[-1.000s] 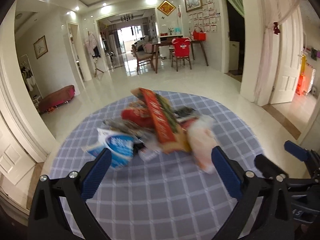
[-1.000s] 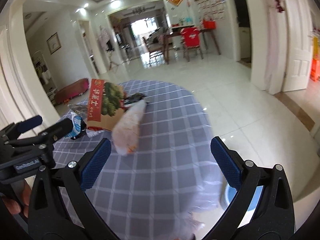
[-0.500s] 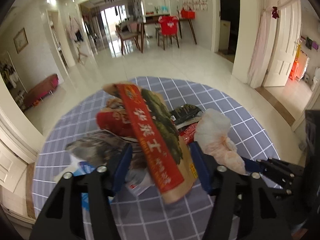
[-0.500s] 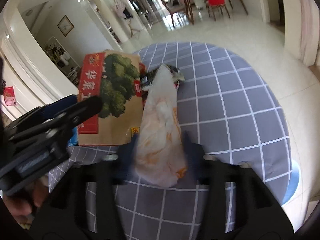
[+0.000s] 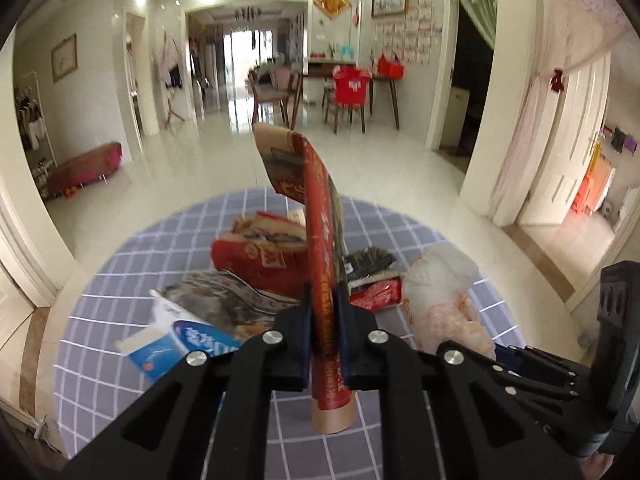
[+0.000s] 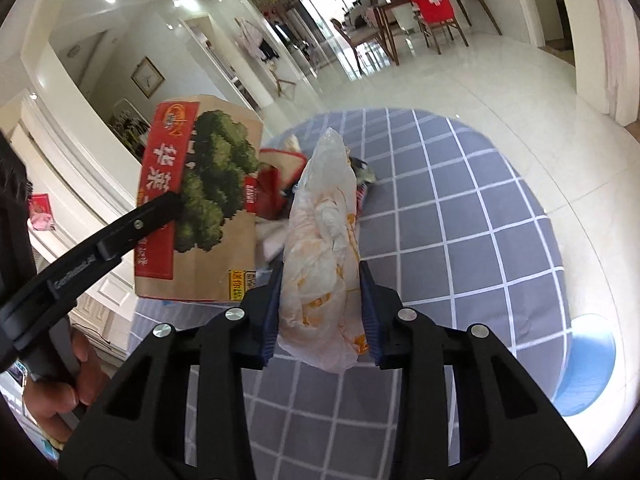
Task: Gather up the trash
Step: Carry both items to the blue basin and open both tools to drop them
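1. On the round table (image 5: 420,432), under a grey cloth with a white grid: a pile of trash, with both grippers working at its near edge.
2. Left gripper (image 5: 325,320): jaws closing, pads pressed on both faces of a flattened cardboard box (image 5: 320,248). The box stands on edge, its red spine toward the camera, its top tilted away over the pile and its lower end reaching below the jaws. From the right wrist view its broad face (image 6: 208,208) shows a green broccoli print and a red band of characters.
3. Right gripper (image 6: 320,312): jaws closing, blue pads pressed on the sides of a crumpled white plastic bag (image 6: 324,248) with orange print. The bag runs lengthwise away from the camera; whether its underside touches the cloth cannot be told.
4. Red paper carton (image 5: 256,256): lying in the pile behind the cardboard box, top torn open.
5. Blue-and-white box (image 5: 176,344): at the pile's left edge, on the cloth.
6. Printed paper sheet (image 5: 224,300): crumpled, between the blue-and-white box and the red carton.
7. Dark wrapper (image 5: 372,264) and red wrapper (image 5: 378,294): between the cardboard box and the plastic bag.
8. Person's hand (image 6: 60,396): on the left gripper's handle, lower left of the right wrist view.
9. Blue bin (image 6: 588,364): on the floor, just beyond the table's right edge.
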`<action>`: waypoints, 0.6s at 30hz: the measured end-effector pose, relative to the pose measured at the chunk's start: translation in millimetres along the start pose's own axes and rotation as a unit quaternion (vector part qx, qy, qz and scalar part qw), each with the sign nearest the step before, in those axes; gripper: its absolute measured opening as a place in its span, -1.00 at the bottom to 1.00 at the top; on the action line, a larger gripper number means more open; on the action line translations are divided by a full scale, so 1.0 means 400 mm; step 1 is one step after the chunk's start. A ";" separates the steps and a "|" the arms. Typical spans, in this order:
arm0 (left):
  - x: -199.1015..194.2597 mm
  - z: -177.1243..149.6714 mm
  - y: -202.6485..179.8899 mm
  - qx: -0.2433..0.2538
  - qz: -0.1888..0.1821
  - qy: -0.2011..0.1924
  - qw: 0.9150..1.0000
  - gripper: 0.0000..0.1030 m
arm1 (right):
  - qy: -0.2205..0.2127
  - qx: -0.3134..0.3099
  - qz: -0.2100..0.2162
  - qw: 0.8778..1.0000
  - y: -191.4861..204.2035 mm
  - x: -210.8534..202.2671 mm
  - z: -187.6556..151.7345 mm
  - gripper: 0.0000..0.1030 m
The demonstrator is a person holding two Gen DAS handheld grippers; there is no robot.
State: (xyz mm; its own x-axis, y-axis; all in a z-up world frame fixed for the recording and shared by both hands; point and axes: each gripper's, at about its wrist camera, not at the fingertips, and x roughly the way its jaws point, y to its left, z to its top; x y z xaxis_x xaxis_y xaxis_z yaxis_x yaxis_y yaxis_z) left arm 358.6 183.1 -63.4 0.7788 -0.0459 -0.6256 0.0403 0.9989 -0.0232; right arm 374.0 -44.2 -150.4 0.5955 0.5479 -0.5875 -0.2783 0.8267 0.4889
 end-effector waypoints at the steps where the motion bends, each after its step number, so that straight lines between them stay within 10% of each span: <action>1: -0.028 0.000 -0.001 -0.001 0.000 -0.009 1.000 -0.80 | -0.008 0.000 0.004 1.000 0.005 -0.021 0.000 -0.33; 9: -0.201 -0.026 -0.181 0.042 -0.057 -0.052 0.996 -0.80 | -0.084 0.019 -0.005 0.996 -0.050 -0.252 -0.031 -0.33; 18: -0.064 -0.134 -0.618 0.135 -0.175 0.035 0.975 -0.79 | -0.139 0.106 -0.163 0.971 -0.392 -0.534 -0.190 -0.33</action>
State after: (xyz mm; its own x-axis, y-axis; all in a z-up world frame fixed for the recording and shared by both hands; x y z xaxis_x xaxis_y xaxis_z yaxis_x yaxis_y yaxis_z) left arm 295.0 -62.4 -83.3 0.6432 -0.3742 -0.6681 0.4666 0.8833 -0.0455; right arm 233.3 -281.3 -150.7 0.8146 0.1805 -0.5512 0.1039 0.8896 0.4448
